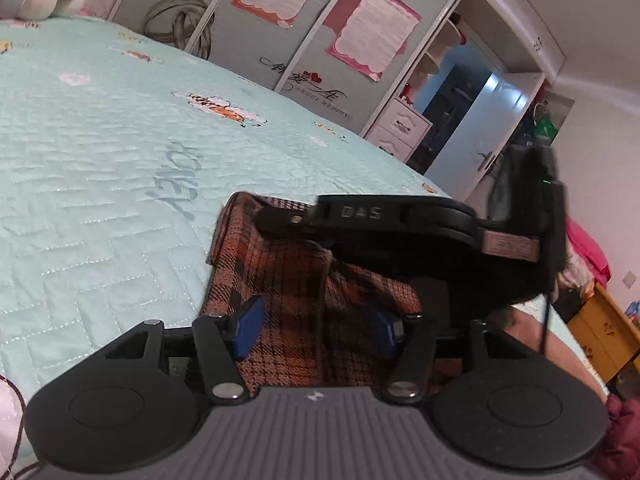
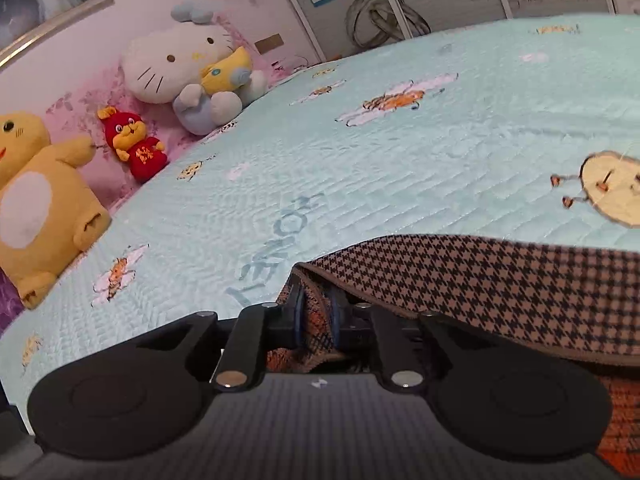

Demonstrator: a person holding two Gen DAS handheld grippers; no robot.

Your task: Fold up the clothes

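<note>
A brown and orange checked garment [image 1: 288, 280] lies on the pale blue quilted bedcover [image 1: 100, 184]. My left gripper [image 1: 316, 326] is open, its blue pads [image 1: 250, 326] wide apart with the cloth lying between them. Just ahead, the right gripper [image 1: 288, 218] comes in from the right and holds a raised fold of the garment at its upper edge. In the right wrist view, the right gripper [image 2: 318, 312] has its fingers close together, shut on the garment's edge. A houndstooth-patterned part of the garment [image 2: 500, 288] drapes away to the right over the bedcover [image 2: 360, 168].
Plush toys sit along the headboard: a white cat [image 2: 180, 68], a small red doll [image 2: 134, 148], a yellow bear [image 2: 40, 208]. Beyond the bed stand sliding wardrobe doors [image 1: 320, 40], white drawers [image 1: 400, 130] and an open door [image 1: 480, 136]. A wooden cabinet [image 1: 608, 332] and pink cloth [image 1: 588, 248] are at right.
</note>
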